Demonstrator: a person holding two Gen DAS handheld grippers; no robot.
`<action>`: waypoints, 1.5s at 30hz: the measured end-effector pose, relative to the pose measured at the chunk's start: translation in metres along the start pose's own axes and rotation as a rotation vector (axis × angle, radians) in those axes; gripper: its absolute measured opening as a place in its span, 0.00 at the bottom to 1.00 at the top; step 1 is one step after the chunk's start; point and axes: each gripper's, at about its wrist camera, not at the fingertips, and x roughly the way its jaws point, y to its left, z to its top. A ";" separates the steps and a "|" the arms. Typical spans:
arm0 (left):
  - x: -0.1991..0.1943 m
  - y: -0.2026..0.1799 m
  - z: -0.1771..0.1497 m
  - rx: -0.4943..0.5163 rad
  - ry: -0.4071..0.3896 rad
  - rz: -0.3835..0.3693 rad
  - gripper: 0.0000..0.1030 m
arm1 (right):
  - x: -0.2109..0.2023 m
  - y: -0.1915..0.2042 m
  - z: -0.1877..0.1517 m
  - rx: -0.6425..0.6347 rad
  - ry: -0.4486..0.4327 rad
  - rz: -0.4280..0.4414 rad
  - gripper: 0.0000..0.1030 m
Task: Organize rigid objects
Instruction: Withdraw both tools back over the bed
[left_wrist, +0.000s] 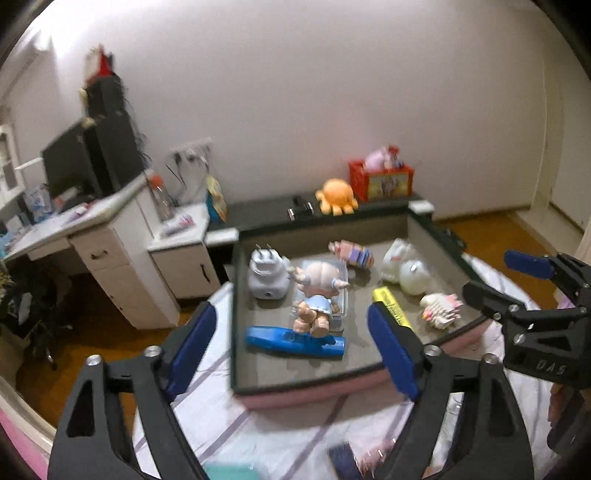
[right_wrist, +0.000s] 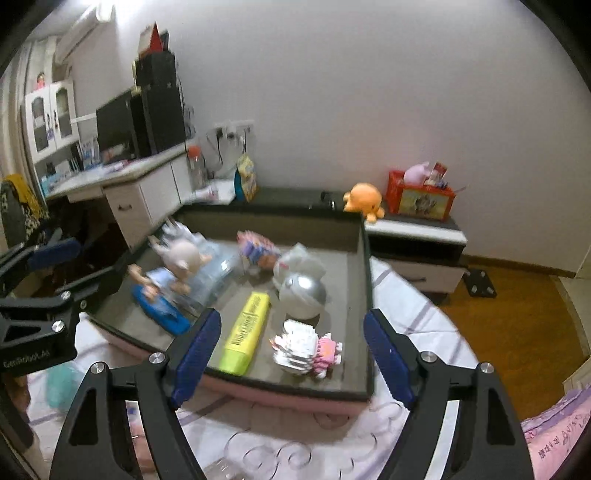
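Observation:
A grey tray (left_wrist: 258, 373) with a pink base sits on the bed and holds toys: a blue brush (left_wrist: 291, 341), a baby doll (left_wrist: 317, 291) on a clear box, a grey robot figure (left_wrist: 267, 275), a yellow highlighter (left_wrist: 391, 306), a silver ball (left_wrist: 415, 275) and block figures (left_wrist: 441, 308). My left gripper (left_wrist: 295, 354) is open and empty, just short of the tray's near edge. My right gripper (right_wrist: 291, 354) is open and empty over the tray's near edge (right_wrist: 295, 387), by the highlighter (right_wrist: 245, 328) and a block figure (right_wrist: 306, 347). The right gripper also shows in the left wrist view (left_wrist: 509, 280).
A low dark bench (left_wrist: 266, 208) behind the tray carries an orange plush octopus (left_wrist: 336, 195) and a red box (left_wrist: 382, 179). A white desk (left_wrist: 92, 221) with a monitor stands at the left. The bedsheet (left_wrist: 280, 435) surrounds the tray. Wooden floor (right_wrist: 517, 314) lies to the right.

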 end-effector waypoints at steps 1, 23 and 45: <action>-0.014 0.001 -0.001 -0.005 -0.029 0.006 0.94 | -0.014 0.003 0.000 -0.001 -0.027 -0.004 0.79; -0.243 -0.035 -0.095 -0.001 -0.403 0.171 1.00 | -0.262 0.077 -0.090 -0.062 -0.437 -0.109 1.00; -0.232 -0.035 -0.125 -0.011 -0.316 0.105 1.00 | -0.268 0.076 -0.126 -0.021 -0.380 -0.091 1.00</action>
